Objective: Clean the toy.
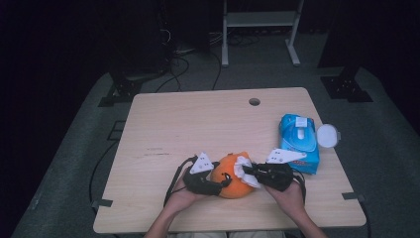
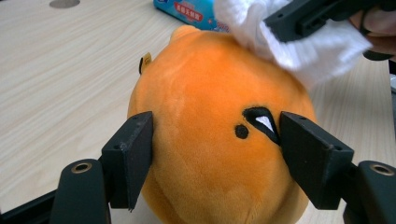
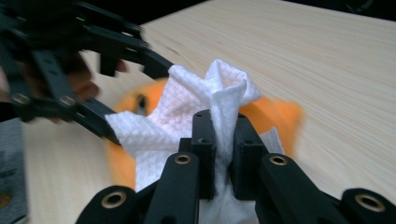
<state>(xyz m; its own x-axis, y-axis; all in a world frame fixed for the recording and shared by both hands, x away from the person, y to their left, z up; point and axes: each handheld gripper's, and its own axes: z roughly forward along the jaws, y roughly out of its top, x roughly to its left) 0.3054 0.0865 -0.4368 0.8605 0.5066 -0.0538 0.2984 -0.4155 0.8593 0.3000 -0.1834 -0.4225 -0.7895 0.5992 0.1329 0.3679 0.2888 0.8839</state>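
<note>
Plush, round and orange, the soft toy (image 1: 233, 182) sits near the front edge of the pale wood-grain table (image 1: 198, 124), its stitched black eye showing. My left gripper (image 1: 222, 182) clamps it, pads pressed into both fuzzy sides. My right gripper (image 1: 246, 171) has its jaws pinched tight on a white, waffle-textured wipe (image 1: 242, 166) that lies against the toy's top. Farther right lies a blue wipes pack (image 1: 298, 141), with a round white lid (image 1: 328, 135) beside it. Dark floor surrounds the table.
</note>
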